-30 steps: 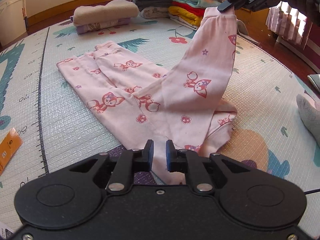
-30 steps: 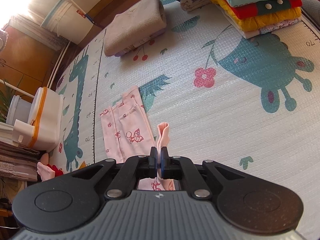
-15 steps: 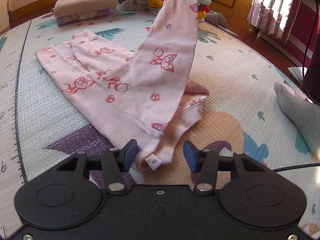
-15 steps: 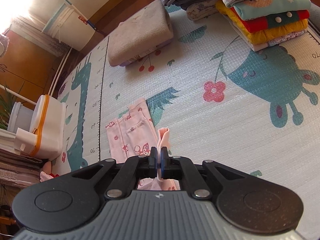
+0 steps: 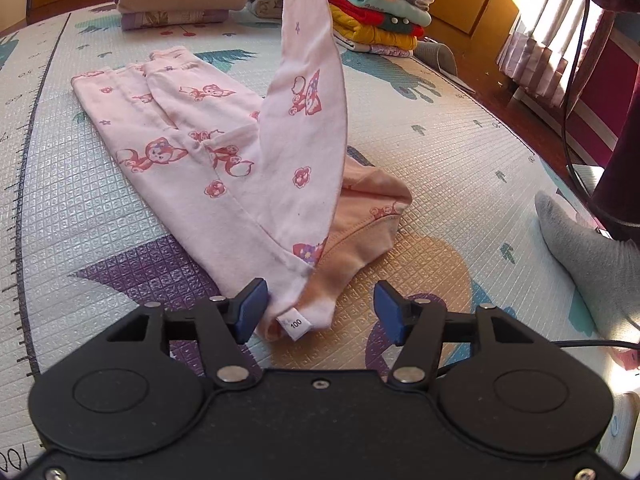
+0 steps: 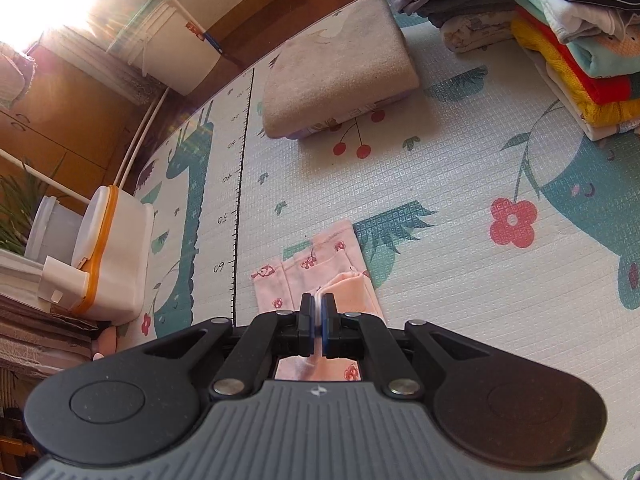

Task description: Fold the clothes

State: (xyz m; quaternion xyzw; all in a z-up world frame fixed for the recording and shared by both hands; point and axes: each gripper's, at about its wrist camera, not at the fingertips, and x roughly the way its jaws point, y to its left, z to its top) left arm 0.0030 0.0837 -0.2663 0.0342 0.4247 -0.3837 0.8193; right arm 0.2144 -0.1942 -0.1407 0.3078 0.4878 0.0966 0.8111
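The raised leg of the pink trousers [image 5: 308,92] runs off the top edge of the left wrist view, so whatever holds its cuff is out of sight there. From the right wrist view, the gripper's own body [image 6: 316,412] hides most of the trousers [image 6: 320,276] — only the far cuffs and a pinched fold show. The clothes stack [image 6: 576,36] on the far right is cut by the frame. The grey sock [image 5: 588,256] is cropped at the right edge.
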